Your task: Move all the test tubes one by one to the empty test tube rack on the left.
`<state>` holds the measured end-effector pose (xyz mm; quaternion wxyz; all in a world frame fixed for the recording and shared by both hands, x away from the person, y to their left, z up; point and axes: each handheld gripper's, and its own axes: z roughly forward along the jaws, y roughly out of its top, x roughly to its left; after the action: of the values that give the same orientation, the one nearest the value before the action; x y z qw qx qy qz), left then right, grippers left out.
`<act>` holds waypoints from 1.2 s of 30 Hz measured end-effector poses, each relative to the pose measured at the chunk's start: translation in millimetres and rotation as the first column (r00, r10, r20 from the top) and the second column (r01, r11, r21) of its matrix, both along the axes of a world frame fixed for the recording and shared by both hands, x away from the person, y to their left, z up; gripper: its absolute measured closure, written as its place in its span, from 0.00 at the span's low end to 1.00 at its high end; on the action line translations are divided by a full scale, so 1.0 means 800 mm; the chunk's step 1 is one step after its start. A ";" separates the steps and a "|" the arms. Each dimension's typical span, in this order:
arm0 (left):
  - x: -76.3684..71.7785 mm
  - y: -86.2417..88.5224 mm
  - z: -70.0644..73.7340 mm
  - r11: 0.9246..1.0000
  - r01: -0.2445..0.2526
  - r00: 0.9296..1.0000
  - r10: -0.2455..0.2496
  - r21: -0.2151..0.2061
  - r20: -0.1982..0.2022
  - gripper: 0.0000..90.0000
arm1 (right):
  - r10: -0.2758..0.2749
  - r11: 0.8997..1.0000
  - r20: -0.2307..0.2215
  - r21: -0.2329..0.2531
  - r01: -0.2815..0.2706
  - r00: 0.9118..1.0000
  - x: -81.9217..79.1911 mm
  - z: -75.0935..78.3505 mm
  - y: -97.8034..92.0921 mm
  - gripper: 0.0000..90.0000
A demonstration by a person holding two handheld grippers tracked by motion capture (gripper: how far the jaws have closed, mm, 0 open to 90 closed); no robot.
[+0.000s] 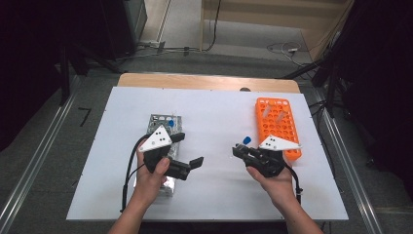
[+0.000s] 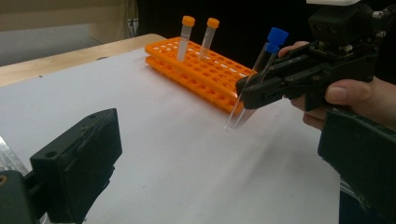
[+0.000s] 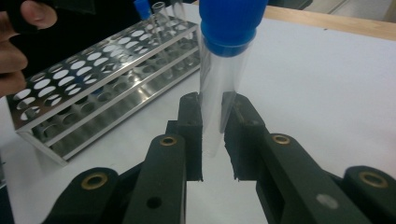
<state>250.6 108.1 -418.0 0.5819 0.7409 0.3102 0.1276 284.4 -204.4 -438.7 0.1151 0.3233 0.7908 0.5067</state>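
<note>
My right gripper (image 3: 215, 140) is shut on a clear tube with a blue cap (image 3: 223, 70), held upright and slightly tilted. In the left gripper view the tube (image 2: 261, 70) hangs with its tip close to the white table, in front of the orange rack (image 2: 205, 70). In the high view the right gripper (image 1: 237, 149) sits left of that rack (image 1: 277, 129). My left gripper (image 1: 187, 150) stands open and holds nothing, beside the metal rack (image 1: 158, 121). Its wide-apart jaws frame the left gripper view (image 2: 219, 163).
Two orange-capped tubes (image 2: 187, 37) stand in the orange rack's far end. The metal rack (image 3: 93, 88) holds a blue-capped tube (image 3: 141, 8) and a clear tube beside it. The white board (image 1: 214, 112) covers a wooden table; the floor lies beyond its edges.
</note>
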 end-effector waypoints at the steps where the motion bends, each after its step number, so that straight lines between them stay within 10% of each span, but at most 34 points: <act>1: -0.001 -0.002 0.000 1.000 0.005 1.000 -0.005 -0.003 0.000 0.00 | 0.009 1.000 0.000 -0.002 -0.009 1.000 -0.001 0.000 0.003 0.83; 13: -0.007 -0.026 0.001 0.999 0.039 0.999 -0.039 0.010 -0.005 0.09 | 0.108 0.994 -0.015 -0.020 -0.108 0.994 -0.019 -0.005 0.035 0.83; 36: -0.015 -0.056 -0.003 0.987 0.146 0.989 -0.147 0.063 0.009 0.75 | 0.227 0.972 -0.040 -0.046 -0.229 0.973 -0.041 -0.009 0.072 0.83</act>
<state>238.6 63.1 -420.3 0.5687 0.7784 0.2468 0.0990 251.6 -146.9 -445.8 0.0504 0.2360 0.8372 0.4908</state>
